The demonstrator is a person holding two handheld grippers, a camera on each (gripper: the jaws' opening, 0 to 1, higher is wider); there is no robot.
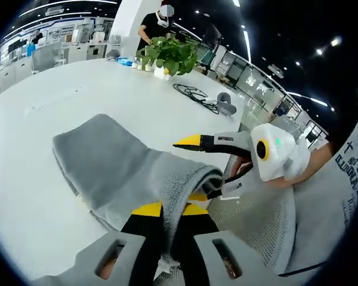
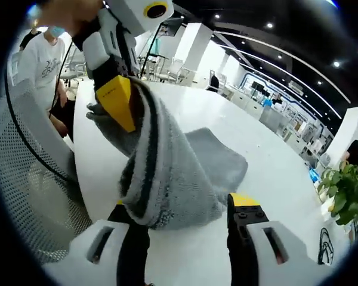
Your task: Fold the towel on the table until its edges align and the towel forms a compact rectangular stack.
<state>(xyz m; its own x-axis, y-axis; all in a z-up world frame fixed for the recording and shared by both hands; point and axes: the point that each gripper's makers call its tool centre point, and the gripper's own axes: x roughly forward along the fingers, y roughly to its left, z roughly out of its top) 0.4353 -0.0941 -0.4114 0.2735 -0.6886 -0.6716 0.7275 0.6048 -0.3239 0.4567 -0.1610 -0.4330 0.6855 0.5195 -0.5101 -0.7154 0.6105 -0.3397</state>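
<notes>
The grey towel (image 1: pixel 107 161) lies bunched on the white table (image 1: pixel 59 101), with one edge lifted near the table's front. My left gripper (image 1: pixel 170 210) is shut on that lifted edge, the cloth pinched between its yellow-tipped jaws. From the right, my right gripper (image 1: pixel 194 170) reaches in with its jaws wide apart around the same fold. In the right gripper view, the towel (image 2: pixel 173 173) hangs from the left gripper (image 2: pixel 128 101) and drapes down between the jaws of my right gripper (image 2: pixel 185 205), which is open, with a gap at its right jaw.
A potted plant (image 1: pixel 170 53) and a coiled black cable (image 1: pixel 197 95) sit at the table's far side. A mesh chair (image 1: pixel 256 220) stands close to the near table edge. A person (image 1: pixel 155 24) stands behind the plant, and another person (image 2: pixel 45 59) stands beside the chair.
</notes>
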